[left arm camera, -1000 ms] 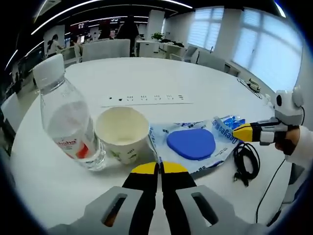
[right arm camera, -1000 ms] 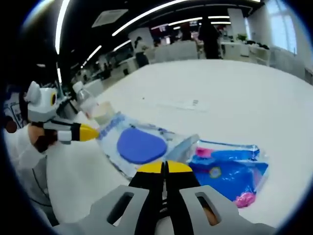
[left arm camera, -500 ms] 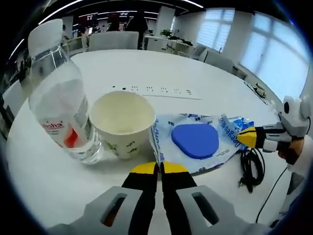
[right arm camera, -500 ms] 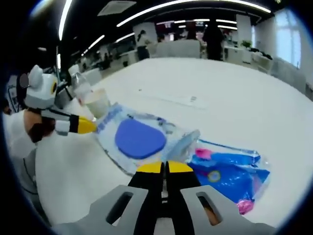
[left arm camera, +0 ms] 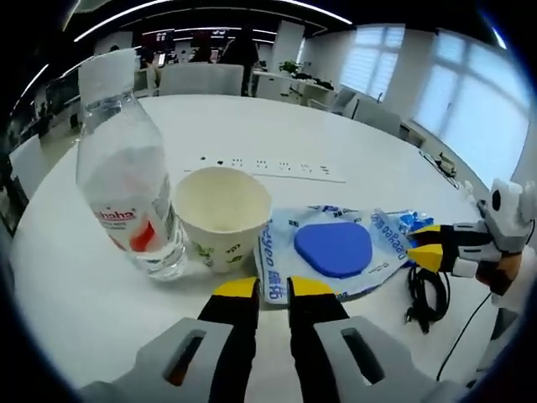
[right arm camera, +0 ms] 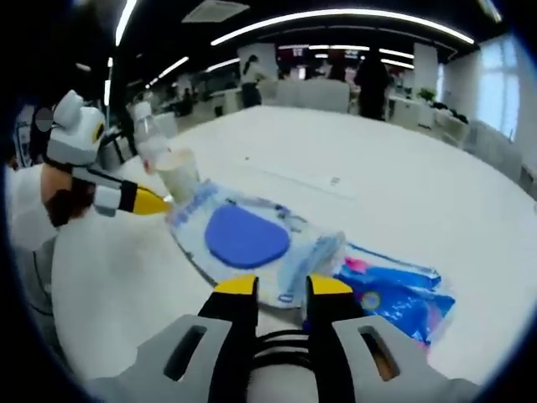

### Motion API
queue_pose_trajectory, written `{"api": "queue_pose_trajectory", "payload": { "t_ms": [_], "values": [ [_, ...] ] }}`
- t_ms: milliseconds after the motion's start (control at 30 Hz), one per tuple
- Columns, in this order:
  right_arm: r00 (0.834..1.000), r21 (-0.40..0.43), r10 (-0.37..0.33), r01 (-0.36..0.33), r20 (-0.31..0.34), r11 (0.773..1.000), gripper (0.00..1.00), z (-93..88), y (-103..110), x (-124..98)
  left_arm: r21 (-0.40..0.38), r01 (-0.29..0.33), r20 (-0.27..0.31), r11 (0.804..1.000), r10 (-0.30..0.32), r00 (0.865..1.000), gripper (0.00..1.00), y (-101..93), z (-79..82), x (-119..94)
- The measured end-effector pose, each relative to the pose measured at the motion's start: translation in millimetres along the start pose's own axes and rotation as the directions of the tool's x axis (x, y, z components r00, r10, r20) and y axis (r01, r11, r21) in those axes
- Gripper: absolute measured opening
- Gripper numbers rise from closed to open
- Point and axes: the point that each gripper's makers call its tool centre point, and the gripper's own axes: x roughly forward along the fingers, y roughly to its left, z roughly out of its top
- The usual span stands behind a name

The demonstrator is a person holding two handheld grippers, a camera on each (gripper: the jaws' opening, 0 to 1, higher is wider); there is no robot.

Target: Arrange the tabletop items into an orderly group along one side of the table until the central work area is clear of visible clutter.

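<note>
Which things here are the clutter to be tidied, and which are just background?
To tidy:
water bottle
paper cup
clear packet with the blue pad
blue wrapper
black cable

Background:
white table
socket strip set into it
office chairs

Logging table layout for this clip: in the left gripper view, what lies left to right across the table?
Water bottle → paper cup → clear packet with blue pad → black cable → right gripper.
</note>
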Motion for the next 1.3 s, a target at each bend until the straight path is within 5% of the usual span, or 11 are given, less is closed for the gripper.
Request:
{"api": "queue_pose_trajectory", "payload": {
  "t_ms": [300,467,700,1000,1100,1300],
  "values": [
    [1.000,0.041,0.004,-0.005,0.021,0.999,0.33,-1.3,1,-27,0.054,0.007,0.039,0.998,-0.009,0.999,0.55,-1.6,2.5,-28],
    [0.999,0.152,0.028,-0.034,0.038,0.988,0.42,-3.1,5,-50,0.039,0.004,0.122,0.999,-0.009,0.992,0.71,-0.8,15.0,-53],
    [0.999,0.179,0.020,-0.029,0.049,0.984,0.62,-11.9,4,-83,0.080,-0.008,0.122,0.997,-0.002,0.992,0.95,6.2,3.1,-73],
    [0.999,0.186,0.018,-0.027,0.050,0.982,0.80,-36.8,7,-131,0.106,-0.027,0.079,0.994,0.019,0.997,1.00,19.6,-18.0,-110],
    [0.999,0.263,0.030,-0.041,0.044,0.964,0.82,-46.4,9,-145,0.114,-0.031,0.063,0.993,0.024,0.998,1.00,25.3,-26.0,-124],
    [0.999,0.286,0.002,-0.016,0.049,0.958,0.83,-58.4,7,-168,0.077,-0.024,0.027,0.997,0.022,0.999,1.00,37.4,-49.2,-141]
  ]
}}
